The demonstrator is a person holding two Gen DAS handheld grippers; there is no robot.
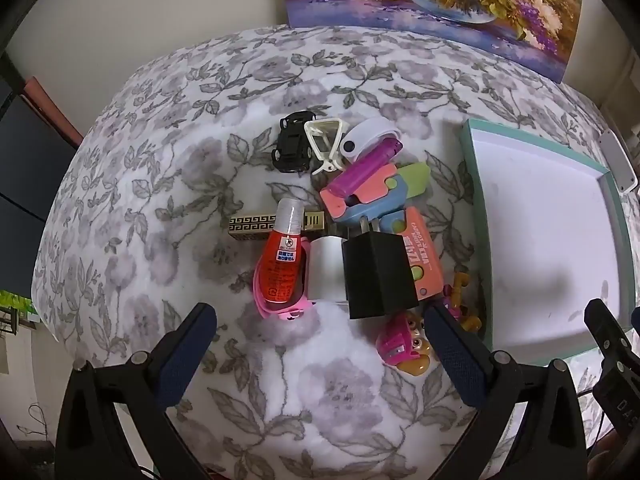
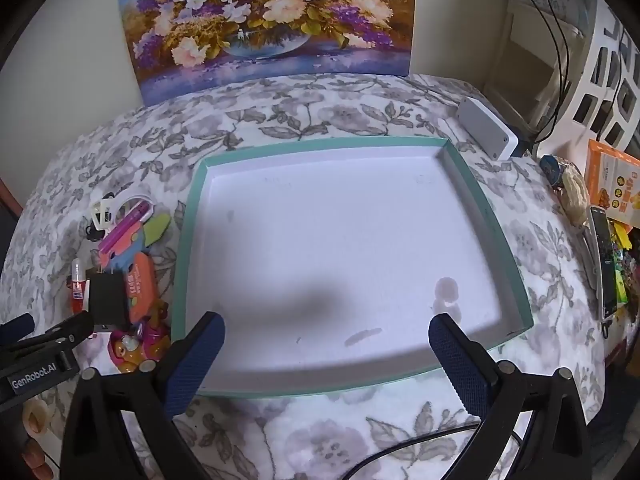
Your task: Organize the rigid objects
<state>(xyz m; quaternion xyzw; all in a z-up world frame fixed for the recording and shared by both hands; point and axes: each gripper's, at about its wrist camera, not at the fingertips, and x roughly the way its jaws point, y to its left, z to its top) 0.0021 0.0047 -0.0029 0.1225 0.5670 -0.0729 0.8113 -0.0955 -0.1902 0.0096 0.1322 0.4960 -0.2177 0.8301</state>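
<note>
A heap of small items lies on the floral cloth: a black plug adapter (image 1: 376, 272), a red bottle (image 1: 282, 262), a black toy car (image 1: 292, 142), a white clip (image 1: 322, 146), a purple lighter (image 1: 366, 168), an orange case (image 1: 424, 256) and a pink toy (image 1: 404, 344). My left gripper (image 1: 320, 348) hangs open just in front of the heap, holding nothing. A teal-rimmed white tray (image 2: 188, 216) lies to the right of the heap with nothing in it. My right gripper (image 2: 326, 356) stands open over the tray's near edge, with nothing between its fingers.
A flower painting (image 2: 268, 20) leans on the back wall. A grey box (image 2: 486, 130) lies behind the tray's far right corner. A remote (image 2: 604, 264) and colourful packets crowd the right edge. A gold patterned bar (image 1: 250, 226) lies under the bottle.
</note>
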